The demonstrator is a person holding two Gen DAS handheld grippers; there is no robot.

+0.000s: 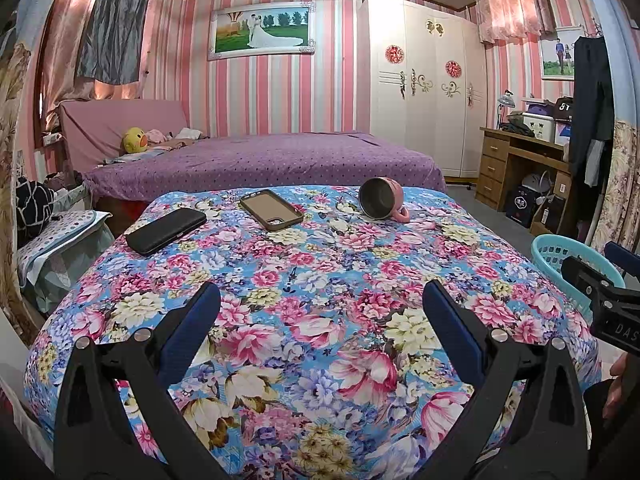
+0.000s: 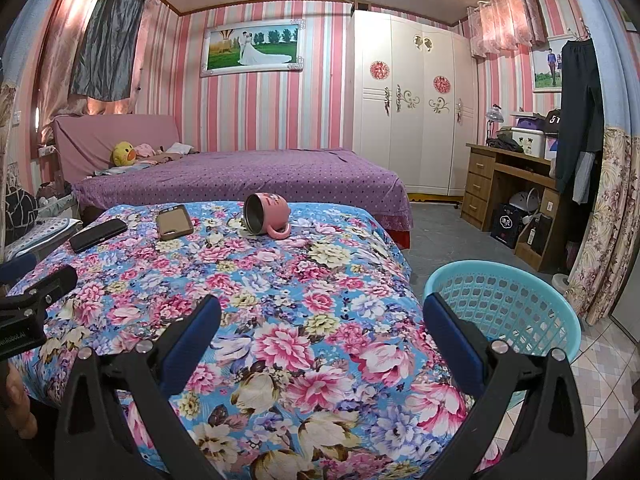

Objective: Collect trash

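A: What is the surface here?

B: A table covered with a floral cloth [image 1: 312,280], blue with pink and white flowers. On the far part lie a black phone [image 1: 166,231], a brown case [image 1: 272,209] with its inside up, and a pink mug [image 1: 382,199] on its side, mouth toward the camera. They are apart from each other.

A: And the trash?

B: I see no loose trash on the cloth. The basket [image 2: 504,308], turquoise with holes, stands on the tiled floor just beside the right edge of the table. I cannot see its bottom.

A: How are the tongs?

B: The left gripper [image 1: 320,304] is wide open over the near part of the cloth and holds nothing. The right gripper [image 2: 320,312] is also wide open and has nothing between its pads; one finger is over the cloth, the other before the basket rim.

A: The room?

B: A bedroom with pink striped walls. Behind the table is a bed [image 1: 264,160] with purple dotted cover, a white wardrobe [image 1: 424,92], a wooden desk [image 1: 516,168] at the right, and a framed photo [image 1: 262,32] on the wall.
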